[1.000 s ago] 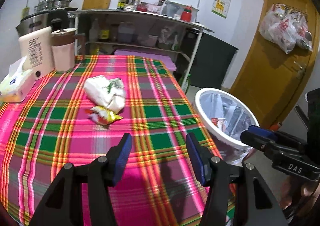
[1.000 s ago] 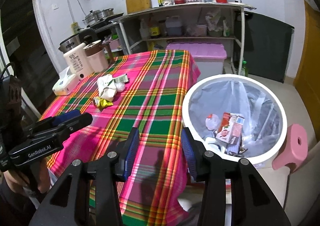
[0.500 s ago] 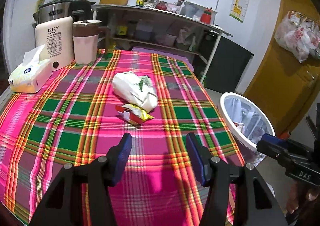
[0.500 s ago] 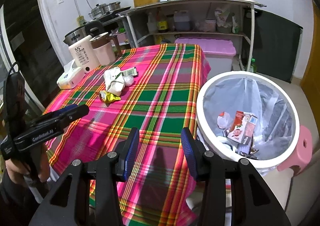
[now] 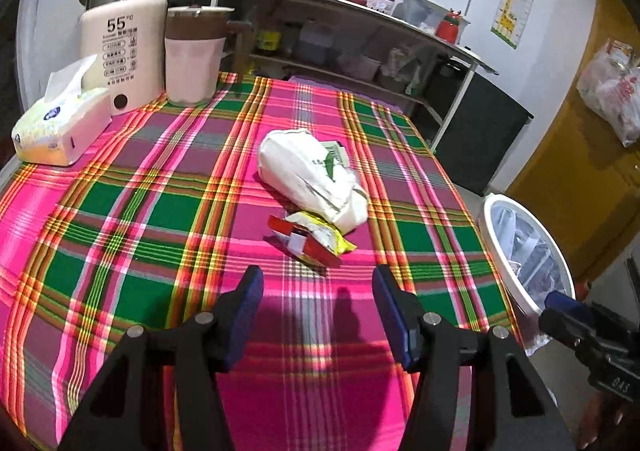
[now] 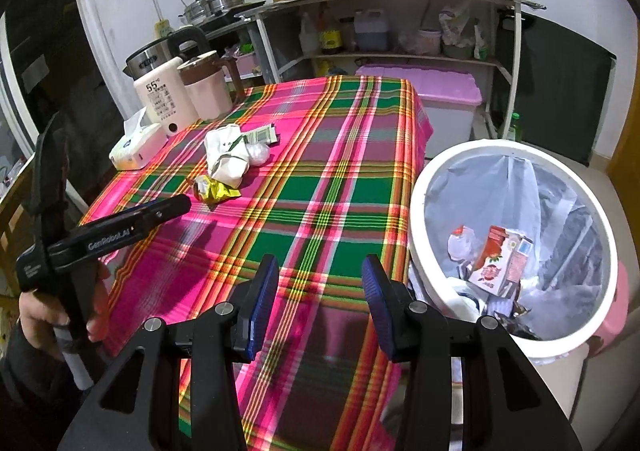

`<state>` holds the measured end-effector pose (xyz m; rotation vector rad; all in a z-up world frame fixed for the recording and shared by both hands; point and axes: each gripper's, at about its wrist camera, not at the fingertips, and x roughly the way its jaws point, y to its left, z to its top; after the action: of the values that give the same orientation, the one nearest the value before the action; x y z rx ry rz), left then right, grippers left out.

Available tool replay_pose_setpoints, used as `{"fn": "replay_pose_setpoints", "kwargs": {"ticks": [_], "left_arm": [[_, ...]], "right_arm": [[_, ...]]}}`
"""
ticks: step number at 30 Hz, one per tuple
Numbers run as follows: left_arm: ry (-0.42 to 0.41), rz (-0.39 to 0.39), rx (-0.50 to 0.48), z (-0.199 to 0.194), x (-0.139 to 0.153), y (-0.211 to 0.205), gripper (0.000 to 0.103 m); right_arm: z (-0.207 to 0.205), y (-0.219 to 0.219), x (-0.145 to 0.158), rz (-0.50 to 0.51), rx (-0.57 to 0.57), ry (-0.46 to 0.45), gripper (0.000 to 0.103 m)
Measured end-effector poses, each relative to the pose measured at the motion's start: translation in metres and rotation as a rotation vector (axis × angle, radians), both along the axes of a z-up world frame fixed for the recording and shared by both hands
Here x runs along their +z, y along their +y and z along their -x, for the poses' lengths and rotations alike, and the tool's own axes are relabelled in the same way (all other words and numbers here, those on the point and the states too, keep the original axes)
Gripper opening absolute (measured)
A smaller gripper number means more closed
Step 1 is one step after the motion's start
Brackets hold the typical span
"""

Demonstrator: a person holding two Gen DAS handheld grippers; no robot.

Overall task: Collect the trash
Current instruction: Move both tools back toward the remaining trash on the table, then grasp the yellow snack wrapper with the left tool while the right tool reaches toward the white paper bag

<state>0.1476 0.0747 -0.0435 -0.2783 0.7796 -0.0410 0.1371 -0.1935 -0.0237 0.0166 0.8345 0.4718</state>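
A crumpled white bag (image 5: 310, 173) (image 6: 226, 157) lies mid-table on the plaid cloth. A yellow and red wrapper (image 5: 312, 237) (image 6: 216, 191) lies just in front of it, and a small green-white packet (image 6: 260, 136) and a white ball of paper (image 6: 258, 153) behind it. My left gripper (image 5: 316, 295) is open and empty, a short way short of the wrapper. My right gripper (image 6: 316, 285) is open and empty over the table's near edge, beside the white bin (image 6: 420, 211) (image 5: 494, 247), which holds several pieces of trash.
A tissue box (image 5: 60, 127), a white kettle (image 5: 124, 51) and a pink jug (image 5: 194, 55) stand at the table's far left. Shelves with bottles (image 6: 380, 23) and a pink storage box (image 6: 436, 95) are behind. A pink stool (image 6: 616, 315) stands by the bin.
My left gripper has moved forward over the table toward the wrapper and bag, which now look larger and closer. My right gripper has shifted slightly left, away from the bin.
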Motion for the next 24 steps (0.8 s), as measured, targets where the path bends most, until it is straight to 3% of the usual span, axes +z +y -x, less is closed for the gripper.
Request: {"fn": "replay_pose_setpoints", "kwargs": {"ticks": [17, 18, 20, 24], "left_arm": [[0.042, 0.048, 0.0, -0.041, -0.016, 0.004, 0.058], [0.041, 0.047, -0.005, -0.042, -0.016, 0.004, 0.057], [0.045, 0.044, -0.012, -0.043, -0.016, 0.002, 0.045], [0.035, 0.048, -0.009, -0.039, -0.014, 0.004, 0.041]], "right_arm": [[-0.027, 0.017, -0.015, 0.02, 0.016, 0.036, 0.045], [-0.028, 0.018, -0.016, 0.021, 0.016, 0.038, 0.045], [-0.03, 0.019, -0.016, 0.021, 0.017, 0.04, 0.045], [-0.032, 0.02, -0.016, 0.022, 0.017, 0.04, 0.045]]}}
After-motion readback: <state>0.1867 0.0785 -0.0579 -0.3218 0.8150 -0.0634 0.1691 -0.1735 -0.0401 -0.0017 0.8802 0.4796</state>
